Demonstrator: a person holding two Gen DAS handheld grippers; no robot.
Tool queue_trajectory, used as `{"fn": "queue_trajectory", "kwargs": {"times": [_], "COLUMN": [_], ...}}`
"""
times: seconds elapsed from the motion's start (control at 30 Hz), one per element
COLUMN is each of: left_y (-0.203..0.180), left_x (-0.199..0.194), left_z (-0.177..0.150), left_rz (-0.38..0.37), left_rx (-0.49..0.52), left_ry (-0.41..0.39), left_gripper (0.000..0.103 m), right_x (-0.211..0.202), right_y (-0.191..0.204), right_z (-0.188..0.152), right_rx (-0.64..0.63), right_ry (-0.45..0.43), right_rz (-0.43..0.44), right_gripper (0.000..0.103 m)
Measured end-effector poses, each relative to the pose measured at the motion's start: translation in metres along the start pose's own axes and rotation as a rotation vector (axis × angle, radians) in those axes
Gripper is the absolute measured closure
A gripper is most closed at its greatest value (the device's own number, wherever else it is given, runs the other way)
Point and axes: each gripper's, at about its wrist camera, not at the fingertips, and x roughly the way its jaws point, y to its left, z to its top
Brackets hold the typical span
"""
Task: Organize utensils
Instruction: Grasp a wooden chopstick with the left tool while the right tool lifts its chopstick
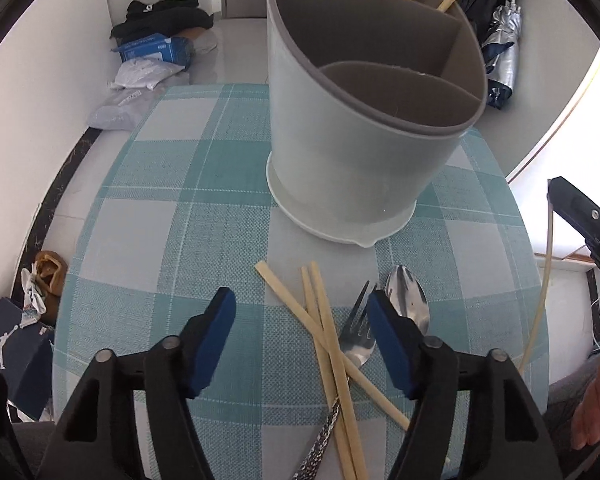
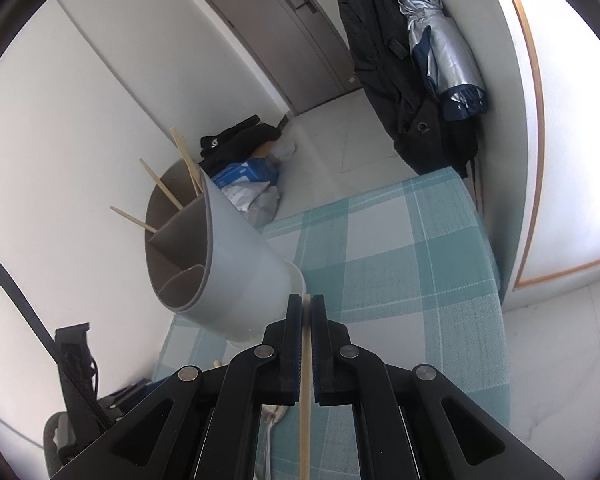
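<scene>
A grey utensil holder (image 1: 364, 120) with divided compartments stands on the checked tablecloth (image 1: 172, 208); several chopsticks lean in its far compartment. It also shows in the right wrist view (image 2: 228, 272). My left gripper (image 1: 300, 316) is open, low over loose chopsticks (image 1: 328, 336), a fork (image 1: 356, 332) and a spoon (image 1: 408, 300). My right gripper (image 2: 307, 304) is shut on one chopstick (image 2: 305, 392), held above the table right of the holder. That gripper (image 1: 580, 216) and its chopstick (image 1: 540, 300) show at the right edge of the left wrist view.
The table (image 2: 400, 264) ends close behind the holder. On the floor beyond lie black clothes (image 1: 164, 16), a blue box (image 1: 156, 50) and plastic bags (image 1: 140, 80). A coat and a folded umbrella (image 2: 444, 52) hang at the right. A shoe box (image 1: 16, 352) sits low left.
</scene>
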Motion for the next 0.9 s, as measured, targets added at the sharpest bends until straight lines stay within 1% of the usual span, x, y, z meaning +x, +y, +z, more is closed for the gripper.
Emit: {"fn": "queue_trajectory", "kwargs": {"times": [0.03,0.1,0.2,0.27,0.3,0.33,0.37,0.43,0.5,0.6,0.67,0.77,0.8,0.9], "left_y": [0.001,0.003,0.006,0.005,0.004,0.002,0.001,-0.003,-0.004,-0.003,-0.003,0.003,0.004,0.007], "left_x": [0.002,0.006,0.010,0.011,0.012,0.012,0.013,0.015,0.017,0.018,0.019,0.022,0.022,0.018], "left_z": [0.000,0.000,0.001,0.002,0.002,0.003,0.003,0.004,0.003,0.005,0.006,0.011,0.013,0.014], "left_rz": [0.003,-0.002,-0.008,-0.003,-0.004,-0.001,0.002,0.003,-0.002,-0.023,-0.011,-0.028,-0.035,-0.042], "left_rx": [-0.008,-0.023,-0.046,-0.052,-0.046,-0.041,-0.033,-0.030,-0.040,-0.057,-0.053,-0.087,-0.097,-0.115], "left_ry": [0.009,0.024,0.037,0.035,0.034,0.033,0.033,0.037,0.044,0.045,0.041,0.036,0.034,0.019], "left_gripper": [0.045,0.049,0.049,0.051,0.056,0.064,0.067,0.079,0.086,0.093,0.096,0.098,0.100,0.101], "right_x": [0.000,0.000,-0.002,-0.004,-0.005,-0.008,-0.008,-0.011,-0.012,-0.012,-0.011,-0.011,-0.012,-0.013], "right_y": [0.001,0.003,0.004,0.005,0.004,0.004,0.003,0.002,0.003,0.001,0.001,0.003,0.003,0.003], "right_z": [0.000,0.000,0.000,0.001,0.002,0.003,0.004,0.005,0.007,0.008,0.008,0.008,0.008,0.007], "right_rx": [-0.005,-0.015,-0.029,-0.030,-0.029,-0.022,-0.020,-0.020,-0.015,-0.007,-0.005,-0.013,-0.016,-0.016], "right_ry": [0.001,0.000,-0.005,-0.015,-0.019,-0.025,-0.028,-0.040,-0.043,-0.041,-0.038,-0.041,-0.042,-0.045], "right_rz": [0.006,0.009,0.017,0.023,0.022,0.027,0.032,0.031,0.034,0.033,0.033,0.032,0.033,0.030], "right_gripper": [0.100,0.100,0.100,0.100,0.100,0.100,0.100,0.100,0.100,0.100,0.100,0.100,0.100,0.100]}}
